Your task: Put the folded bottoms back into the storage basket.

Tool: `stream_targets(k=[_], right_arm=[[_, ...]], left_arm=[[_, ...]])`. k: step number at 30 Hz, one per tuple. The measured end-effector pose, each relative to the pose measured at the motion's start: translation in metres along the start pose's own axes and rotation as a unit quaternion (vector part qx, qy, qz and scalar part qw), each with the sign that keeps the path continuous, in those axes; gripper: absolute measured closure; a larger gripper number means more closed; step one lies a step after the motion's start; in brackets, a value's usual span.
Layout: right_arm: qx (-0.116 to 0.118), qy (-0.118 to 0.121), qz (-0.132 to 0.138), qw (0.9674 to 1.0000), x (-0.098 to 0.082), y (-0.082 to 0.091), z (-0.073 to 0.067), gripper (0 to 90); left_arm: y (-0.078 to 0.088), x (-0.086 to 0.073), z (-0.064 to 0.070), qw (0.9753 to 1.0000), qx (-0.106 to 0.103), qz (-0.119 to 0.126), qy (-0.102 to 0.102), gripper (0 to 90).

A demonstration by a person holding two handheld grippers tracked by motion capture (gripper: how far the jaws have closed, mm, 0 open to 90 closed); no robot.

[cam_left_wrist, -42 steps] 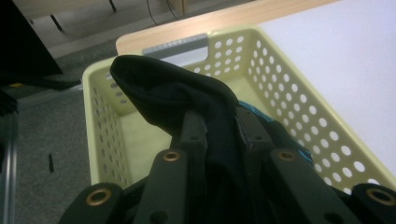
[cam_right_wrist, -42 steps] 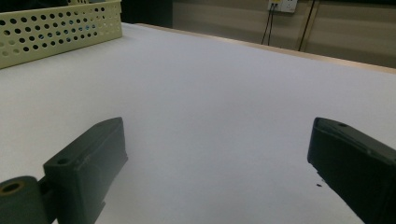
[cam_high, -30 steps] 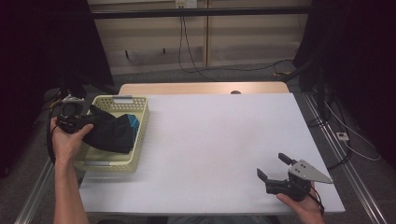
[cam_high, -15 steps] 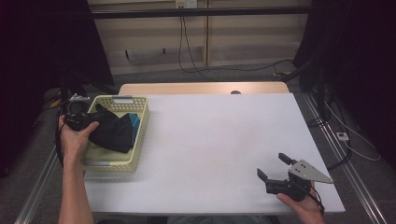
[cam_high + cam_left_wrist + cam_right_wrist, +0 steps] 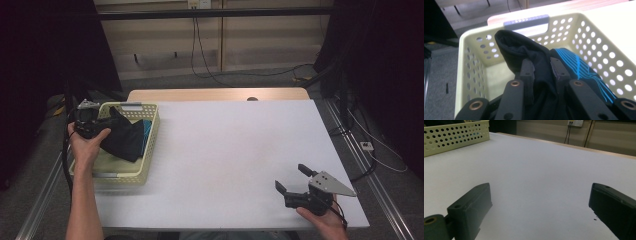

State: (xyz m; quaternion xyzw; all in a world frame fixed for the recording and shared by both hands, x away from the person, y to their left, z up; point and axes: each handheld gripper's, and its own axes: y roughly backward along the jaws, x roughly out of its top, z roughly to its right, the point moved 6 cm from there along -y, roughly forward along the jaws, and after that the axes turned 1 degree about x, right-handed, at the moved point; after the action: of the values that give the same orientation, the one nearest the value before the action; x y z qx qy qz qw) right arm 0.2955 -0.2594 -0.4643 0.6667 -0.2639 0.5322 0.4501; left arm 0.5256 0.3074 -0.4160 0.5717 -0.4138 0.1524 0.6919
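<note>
A pale yellow perforated basket stands at the table's left edge. My left gripper reaches into it from the left and is shut on a bunched black cloth. In the left gripper view the jaws of the left gripper pinch a fold of the black cloth, which rises above the basket wall. A dark cloth with bright blue stripes lies under it on the right. My right gripper rests near the table's front right, open, with nothing between its jaws.
The white table top stretches between basket and right gripper, with a wooden strip along its far edge. The basket has a grey handle on its far wall. Cables hang at the back wall and lie right of the table.
My left hand has shifted a little to the right and lower with the black cloth still in its grip. The right gripper has stayed where it was.
</note>
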Motion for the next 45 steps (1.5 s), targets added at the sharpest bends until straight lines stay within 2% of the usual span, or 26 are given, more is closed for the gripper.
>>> stream_targets(k=[3, 6, 9, 13, 15, 16, 18, 20, 22, 25, 27, 29, 31, 32, 35, 38, 40, 43, 45], right_arm=[[0.001, 0.0, 0.0, 1.0, 0.0, 0.0, 0.0, 4.1], [0.002, 0.001, -0.001, 1.0, 0.0, 0.0, -0.001, 4.1], [0.003, 0.0, -0.001, 1.0, 0.0, -0.001, -0.001, 4.0], [0.005, 0.001, -0.002, 1.0, 0.0, -0.001, -0.002, 4.0], [0.005, 0.0, -0.003, 1.0, 0.0, -0.002, -0.002, 4.0], [0.004, 0.0, -0.002, 1.0, 0.0, -0.001, -0.002, 4.0], [0.004, 0.0, -0.002, 1.0, 0.0, -0.001, -0.001, 4.0], [0.004, 0.0, -0.001, 1.0, 0.0, -0.001, -0.001, 4.0], [0.004, 0.0, -0.001, 1.0, 0.0, -0.001, -0.001, 4.0], [0.006, 0.0, -0.001, 1.0, 0.0, -0.001, -0.002, 4.0], [0.006, 0.0, -0.001, 1.0, 0.0, -0.001, -0.002, 4.0], [0.006, 0.0, -0.001, 1.0, 0.0, -0.002, -0.001, 4.0], [0.007, 0.0, -0.001, 1.0, 0.0, -0.002, -0.001, 4.0], [0.007, 0.0, -0.001, 1.0, 0.0, -0.002, -0.001, 3.9], [0.004, -0.002, -0.002, 1.0, 0.0, -0.002, 0.0, 3.8], [0.003, -0.003, -0.003, 1.0, -0.001, -0.002, 0.0, 3.8], [0.003, -0.003, -0.003, 1.0, -0.001, -0.002, 0.0, 3.8], [0.003, -0.003, -0.004, 1.0, -0.001, -0.002, 0.0, 3.9], [0.003, -0.002, -0.004, 1.0, -0.001, -0.002, 0.0, 3.9]], left_arm=[[0.002, -0.005, -0.006, 0.9993, 0.022, -0.023, 0.021, 73.4], [0.003, -0.013, -0.012, 0.9966, 0.056, -0.052, 0.029, 73.1], [0.004, -0.021, -0.015, 0.9948, 0.06, -0.073, 0.038, 73.1], [0.005, -0.025, -0.021, 0.9926, 0.077, -0.076, 0.054, 72.2], [0.005, -0.028, -0.022, 0.9907, 0.083, -0.092, 0.057, 69.2], [0.006, -0.028, -0.023, 0.9904, 0.088, -0.091, 0.055, 66.5], [0.01, -0.025, -0.022, 0.9913, 0.089, -0.082, 0.052, 58.1], [0.016, -0.02, -0.02, 0.9924, 0.094, -0.067, 0.043, 53.3], [0.024, -0.012, -0.017, 0.9933, 0.096, -0.046, 0.045, 48.1], [0.03, 0.001, -0.006, 0.9966, 0.071, -0.01, 0.039, 39.7], [0.027, 0.008, 0.004, 0.9982, 0.049, 0.008, 0.034, 37.6], [0.018, 0.011, 0.013, 0.9992, 0.028, 0.005, 0.028, 37.3], [0.006, 0.012, 0.02, 0.9993, 0.03, -0.014, 0.019, 37.3], [0.0, 0.012, 0.023, 0.9992, 0.031, -0.022, 0.014, 38.3], [-0.019, 0.014, 0.031, 0.9992, 0.026, -0.026, 0.016, 41.4], [-0.037, 0.014, 0.04, 0.9993, 0.0, -0.033, 0.018, 48.4], [-0.046, 0.012, 0.042, 0.9989, 0.01, -0.046, 0.004, 53.2], [-0.057, 0.008, 0.041, 0.9977, 0.014, -0.065, 0.005, 69.4], [-0.063, 0.002, 0.039, 0.9962, 0.018, -0.085, 0.001, 88.8]])
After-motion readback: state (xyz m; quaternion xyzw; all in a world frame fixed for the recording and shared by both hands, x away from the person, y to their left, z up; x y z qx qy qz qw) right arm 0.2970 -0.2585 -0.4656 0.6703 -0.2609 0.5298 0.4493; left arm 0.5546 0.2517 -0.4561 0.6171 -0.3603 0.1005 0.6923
